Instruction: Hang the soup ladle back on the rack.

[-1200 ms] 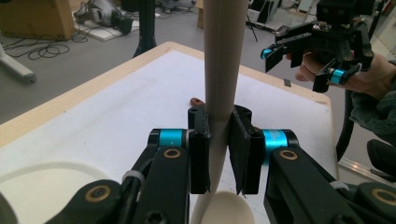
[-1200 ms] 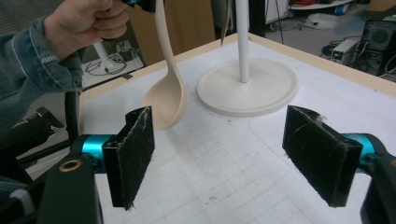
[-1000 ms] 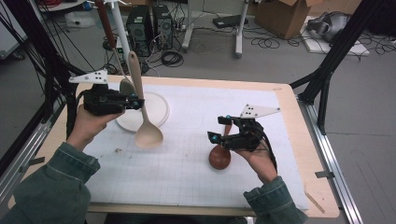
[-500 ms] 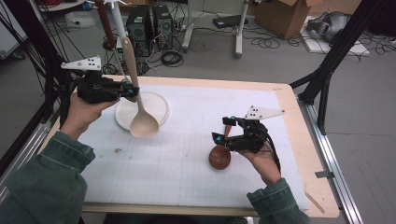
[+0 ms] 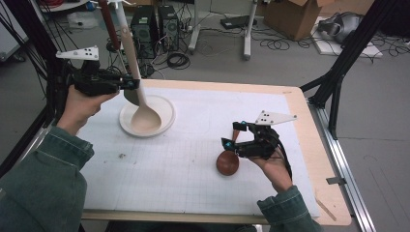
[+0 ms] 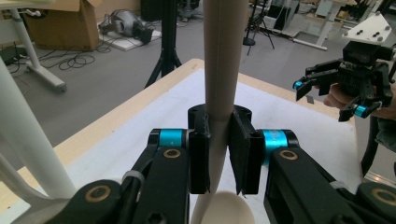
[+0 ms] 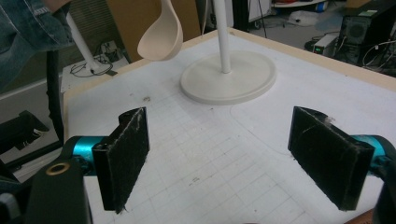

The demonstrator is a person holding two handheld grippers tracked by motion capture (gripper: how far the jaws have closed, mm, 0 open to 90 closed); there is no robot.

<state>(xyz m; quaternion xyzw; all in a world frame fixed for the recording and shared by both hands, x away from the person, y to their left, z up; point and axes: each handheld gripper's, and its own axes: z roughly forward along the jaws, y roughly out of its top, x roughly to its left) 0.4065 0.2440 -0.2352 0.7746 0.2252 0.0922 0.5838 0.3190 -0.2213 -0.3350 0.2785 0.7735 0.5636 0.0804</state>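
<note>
Left tool [image 5: 126,85] clamped on pale wooden spoon [image 5: 139,104] at its handle, spoon upright, bowl hanging above white stand base [image 5: 162,126] near tabletop [image 5: 300,125] far-left corner. Right tool [image 5: 231,140] jaws wide apart, nothing between; possibly just over brown ball [image 5: 227,163], near right edge.

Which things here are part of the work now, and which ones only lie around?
Part of the work:
- wooden spoon, clamped in the left gripper
- white stand, with its round base

Lying about:
- brown ball, beside the open right gripper
- cardboard box, on the floor
</note>
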